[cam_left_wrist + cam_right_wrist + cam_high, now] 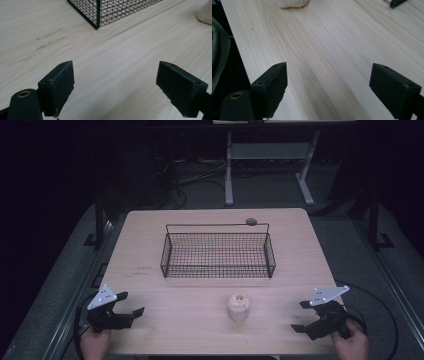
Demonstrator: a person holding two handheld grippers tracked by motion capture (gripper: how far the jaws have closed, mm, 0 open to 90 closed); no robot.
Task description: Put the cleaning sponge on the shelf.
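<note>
Wooden table (pixel 165 330): pale lump (pixel 238 307) between wide-open, empty left hand-held gripper (pixel 131 306) and right hand-held gripper (pixel 300 316).

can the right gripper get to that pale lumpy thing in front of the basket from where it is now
Probably yes. The right gripper is open, and bare table lies between it and the pale lumpy object. The wire basket stands farther back, out of the way.

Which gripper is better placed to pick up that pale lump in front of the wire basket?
Right, probably. The pale lump sits right of the table's middle, nearer the right gripper than the left gripper. Both have jaws open and empty, and bare table lies between each and the lump.
</note>
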